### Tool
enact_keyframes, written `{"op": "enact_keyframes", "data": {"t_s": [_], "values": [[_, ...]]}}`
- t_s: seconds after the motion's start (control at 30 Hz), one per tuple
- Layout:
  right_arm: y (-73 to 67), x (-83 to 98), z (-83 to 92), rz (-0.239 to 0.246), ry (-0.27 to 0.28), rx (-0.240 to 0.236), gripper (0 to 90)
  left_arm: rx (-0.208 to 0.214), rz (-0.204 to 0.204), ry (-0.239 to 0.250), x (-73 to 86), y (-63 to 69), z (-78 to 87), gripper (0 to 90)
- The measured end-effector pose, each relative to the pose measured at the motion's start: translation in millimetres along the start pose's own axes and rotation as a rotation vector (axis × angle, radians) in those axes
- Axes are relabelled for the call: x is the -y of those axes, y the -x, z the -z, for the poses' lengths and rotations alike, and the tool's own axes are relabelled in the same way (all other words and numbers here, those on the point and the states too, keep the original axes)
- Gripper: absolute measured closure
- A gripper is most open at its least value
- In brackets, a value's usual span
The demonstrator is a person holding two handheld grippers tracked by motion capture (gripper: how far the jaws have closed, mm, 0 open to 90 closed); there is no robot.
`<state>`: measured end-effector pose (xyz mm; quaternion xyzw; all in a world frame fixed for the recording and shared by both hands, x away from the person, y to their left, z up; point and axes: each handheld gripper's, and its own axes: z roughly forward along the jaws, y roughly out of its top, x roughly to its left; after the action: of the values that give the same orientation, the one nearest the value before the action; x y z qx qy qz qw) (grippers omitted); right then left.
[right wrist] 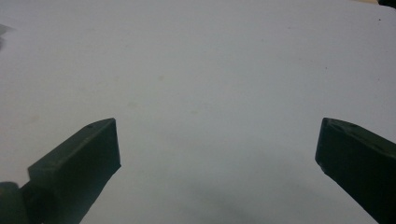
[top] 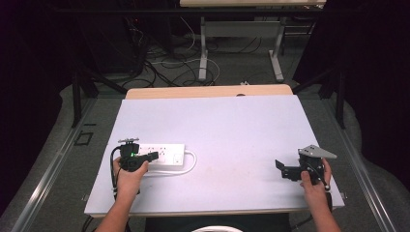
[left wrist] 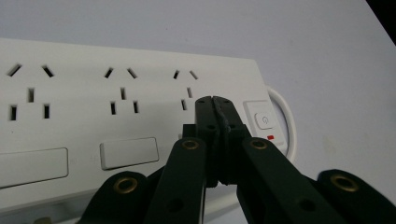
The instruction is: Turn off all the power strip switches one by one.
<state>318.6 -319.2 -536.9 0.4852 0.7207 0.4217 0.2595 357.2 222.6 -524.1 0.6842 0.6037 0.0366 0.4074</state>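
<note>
Strip [top: 162, 154] lies flat on the table [top: 227, 125], at about 8 o'clock from the table's middle in the high view, long side running 9 to 3 and sockets facing up, so its switch can be pressed from above. Your left gripper [top: 153, 155] has its jaws pressed together with nothing between them; that reads as deliberate, since two joined tips make one blunt point for poking a button. You hold it low over the strip's right end, aimed toward 3 o'clock. Your right gripper [top: 279, 164] sits well apart at about 4 o'clock, jaws spread wide over bare table, gripping nothing; I judge it is parked to keep clear.

The high view gives the layout: where the strip lies, how its white cord [top: 191, 162] loops back from the 3 o'clock end, and how far apart your hands are. It is too coarse to show the strip's face.

The left gripper view supplies that: three socket groups, the switch [left wrist: 264, 120] with a small red mark just below it, and the left gripper [left wrist: 213, 101] with its tips just to 9 o'clock of that switch, near but not on it. Whether the tips touch the strip's face I cannot tell.

The right gripper view shows the right gripper [right wrist: 217, 140] with plain table between its jaws, confirming the wide gap
</note>
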Motion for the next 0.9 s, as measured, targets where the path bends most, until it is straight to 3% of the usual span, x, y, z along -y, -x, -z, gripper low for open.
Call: {"op": "enact_keyframes", "data": {"t_s": [0.17,0.2,0.37,0.73,0.9], "values": [[-0.1,0.2,-0.2,-0.002,-0.001,0.000,0.0,-0.004,0.002,-0.018,0.6,-1.5,-2.8,90.0],[-0.1,0.2,-0.2,-0.002,-0.001,0.000,0.0,-0.011,0.010,-0.002,1.4,-1.5,-4.5,90.0],[0.2,0.2,0.7,-0.004,-0.007,0.005,0.0,-0.018,0.003,-0.040,2.3,-2.9,-6.0,90.0],[0.0,0.1,0.8,-0.003,-0.007,0.004,0.0,-0.044,-0.022,-0.031,4.9,-0.6,-9.8,90.0],[-0.4,0.0,0.9,-0.004,-0.005,0.003,0.0,-0.035,-0.005,-0.029,5.2,-1.9,-10.0,90.0]]}}
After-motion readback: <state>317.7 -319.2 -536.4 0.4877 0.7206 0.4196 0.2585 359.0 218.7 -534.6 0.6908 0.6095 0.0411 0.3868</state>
